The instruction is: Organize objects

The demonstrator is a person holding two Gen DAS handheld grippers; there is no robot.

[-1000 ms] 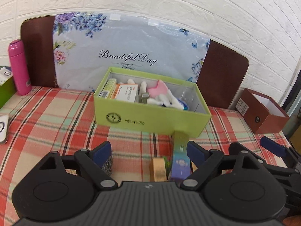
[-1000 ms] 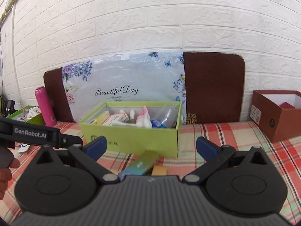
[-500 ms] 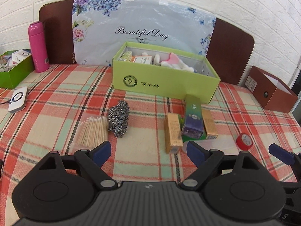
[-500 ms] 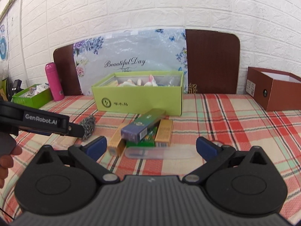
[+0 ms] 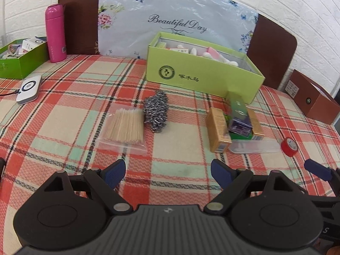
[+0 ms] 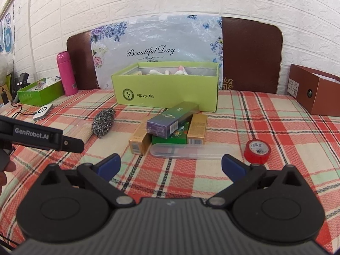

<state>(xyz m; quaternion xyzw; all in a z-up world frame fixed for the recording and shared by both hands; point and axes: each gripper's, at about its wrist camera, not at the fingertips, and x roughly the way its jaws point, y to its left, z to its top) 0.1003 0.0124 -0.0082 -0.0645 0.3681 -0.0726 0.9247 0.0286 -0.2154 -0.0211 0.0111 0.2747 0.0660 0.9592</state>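
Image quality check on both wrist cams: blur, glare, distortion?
Left wrist: sharp, strong fisheye bowing of the brick wall, dark corner vignette, mild sheen on the floral bag. Right wrist: sharp too, same barrel warp, even soft light, faint shadows, glare on the clear plastic case.

Left hand-held gripper [image 5: 167, 173] gapes empty over the plaid worktop [image 5: 63, 110]; steel scourer [image 5: 156, 111] at twelve o'clock, toothpick bag [image 5: 125, 127] at eleven.

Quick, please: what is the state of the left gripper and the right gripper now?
Left gripper: open, holding nothing, above the plaid cloth.
Right gripper: open, holding nothing; the clear plastic case lies ahead of it, untouched.
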